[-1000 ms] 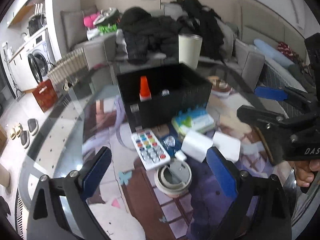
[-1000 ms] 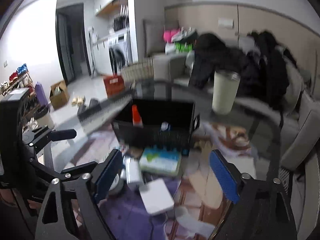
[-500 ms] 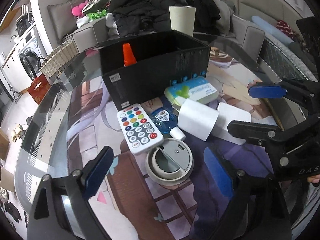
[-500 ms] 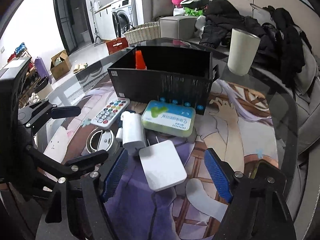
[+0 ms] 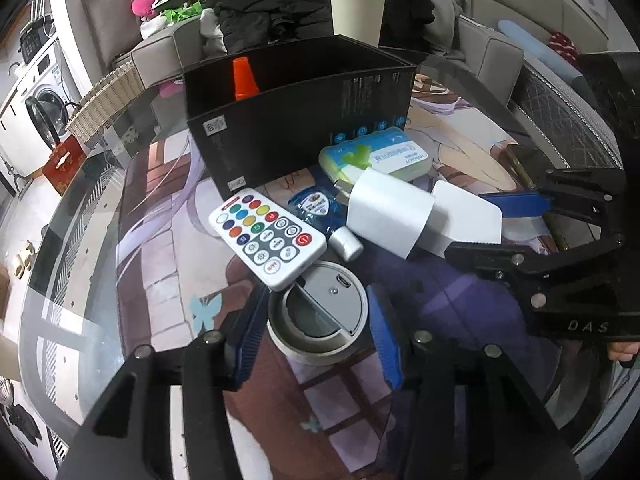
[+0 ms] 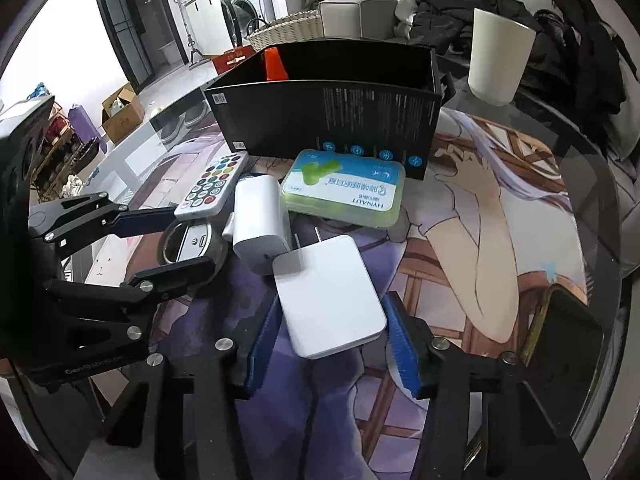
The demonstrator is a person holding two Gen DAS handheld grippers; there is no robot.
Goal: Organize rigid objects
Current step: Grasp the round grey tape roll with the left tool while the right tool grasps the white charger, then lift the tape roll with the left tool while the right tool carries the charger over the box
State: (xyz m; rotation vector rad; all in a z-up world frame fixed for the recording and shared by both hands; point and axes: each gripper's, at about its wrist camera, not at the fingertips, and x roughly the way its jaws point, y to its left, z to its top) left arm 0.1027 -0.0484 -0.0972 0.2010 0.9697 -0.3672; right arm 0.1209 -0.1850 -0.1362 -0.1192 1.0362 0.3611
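Observation:
A black open box (image 5: 304,108) (image 6: 332,108) with an orange cone (image 5: 245,78) inside stands on the glass table. In front lie a white remote (image 5: 266,236) (image 6: 212,190), a grey round device (image 5: 318,314) (image 6: 192,242), a white charger block (image 5: 388,210) (image 6: 260,224), a flat white adapter (image 6: 330,298) (image 5: 466,218) and a green-blue case (image 5: 376,156) (image 6: 344,188). My left gripper (image 5: 318,332) is open, its fingers on either side of the round device. My right gripper (image 6: 332,344) is open, its fingers on either side of the flat adapter.
A cream cup (image 6: 498,62) stands behind the box on the right. A dark phone (image 6: 560,344) lies near the table's right edge. A small blue bottle with a silver cap (image 5: 320,210) lies between remote and charger. A sofa piled with clothes (image 5: 320,0) is behind.
Both grippers have moved down and forward to the table. The left now straddles the round device and the right straddles the flat white adapter; both jaws have narrowed.

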